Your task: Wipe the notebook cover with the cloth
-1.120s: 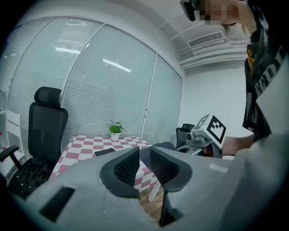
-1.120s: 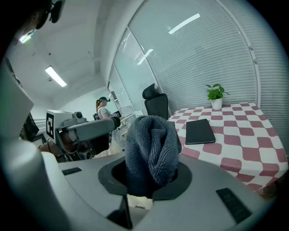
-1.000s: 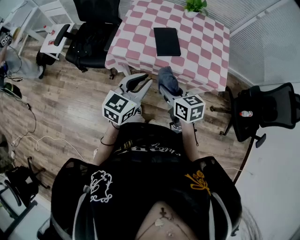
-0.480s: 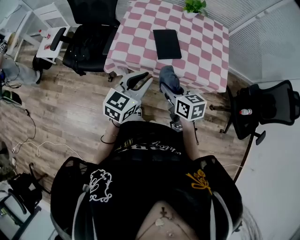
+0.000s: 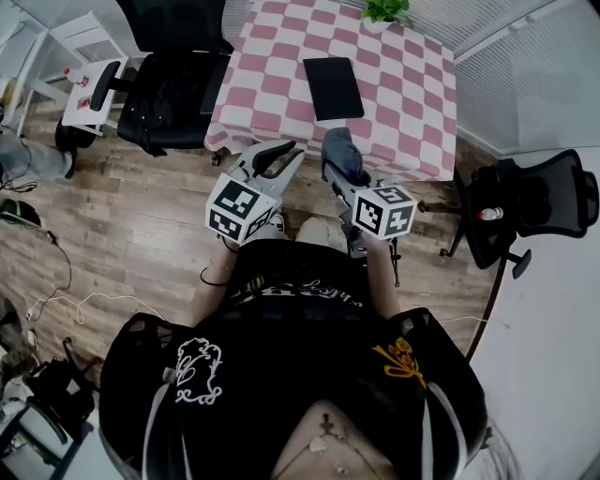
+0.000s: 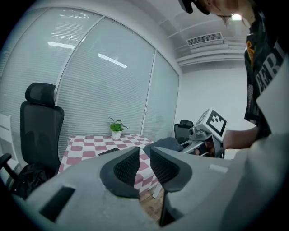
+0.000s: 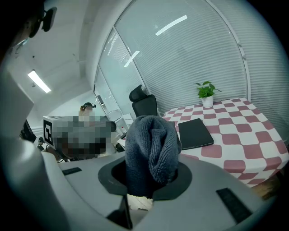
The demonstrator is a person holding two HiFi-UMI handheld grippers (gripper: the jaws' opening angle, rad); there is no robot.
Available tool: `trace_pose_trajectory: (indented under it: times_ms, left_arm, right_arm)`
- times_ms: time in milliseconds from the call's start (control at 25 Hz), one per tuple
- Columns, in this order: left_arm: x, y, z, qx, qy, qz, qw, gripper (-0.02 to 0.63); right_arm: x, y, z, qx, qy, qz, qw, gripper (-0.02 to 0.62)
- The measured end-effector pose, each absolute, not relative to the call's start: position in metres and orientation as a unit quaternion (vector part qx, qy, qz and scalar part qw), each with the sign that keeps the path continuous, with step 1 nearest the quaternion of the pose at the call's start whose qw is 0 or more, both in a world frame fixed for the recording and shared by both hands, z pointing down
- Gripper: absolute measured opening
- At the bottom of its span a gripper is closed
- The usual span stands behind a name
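A black notebook [image 5: 333,87] lies flat on the pink-and-white checked table [image 5: 412,103], and it also shows in the right gripper view [image 7: 194,134]. My right gripper [image 5: 342,171] is shut on a bunched dark grey cloth [image 5: 339,153], held in the air just short of the table's near edge. In the right gripper view the cloth [image 7: 151,151] fills the space between the jaws. My left gripper [image 5: 286,155] hovers beside it on the left, also short of the table. Its jaws stand almost together with nothing between them [image 6: 144,158].
A small potted plant [image 5: 386,11] stands at the table's far edge. A black office chair [image 5: 173,75] is at the table's left and another [image 5: 530,202] at its right. A white side table [image 5: 84,75] stands further left on the wood floor.
Both grippers have edged slightly nearer the table's near edge. The cloth stays in the right gripper and the left jaws have not changed.
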State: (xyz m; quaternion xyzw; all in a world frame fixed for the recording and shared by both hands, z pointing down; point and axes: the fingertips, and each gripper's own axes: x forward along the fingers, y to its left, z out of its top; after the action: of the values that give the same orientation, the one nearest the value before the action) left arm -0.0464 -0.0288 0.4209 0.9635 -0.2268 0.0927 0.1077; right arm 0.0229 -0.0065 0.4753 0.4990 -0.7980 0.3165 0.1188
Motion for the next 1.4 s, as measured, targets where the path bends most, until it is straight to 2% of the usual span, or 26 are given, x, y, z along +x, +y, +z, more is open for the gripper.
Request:
trace_pose_trajectory:
  times_ms: [480, 1040, 1400]
  left_arm:
    - [-0.029, -0.06, 0.438, 0.958, -0.235, 0.101, 0.129, 0.081]
    - [0.013, -0.149, 0.442, 0.934, -0.311, 0.107, 0.136, 0.081]
    - [0.019, -0.186, 0.448, 0.92, -0.344, 0.128, 0.135, 0.081]
  right_arm:
    - [0.062, -0.027, 0.483, 0.518, -0.782, 0.326, 0.12, 0.074]
    - [0.104, -0.142, 0.492, 0.443, -0.823, 0.323, 0.146, 0.074]
    - [0.116, -0.215, 0.512, 0.392, -0.845, 0.311, 0.19, 0.074]
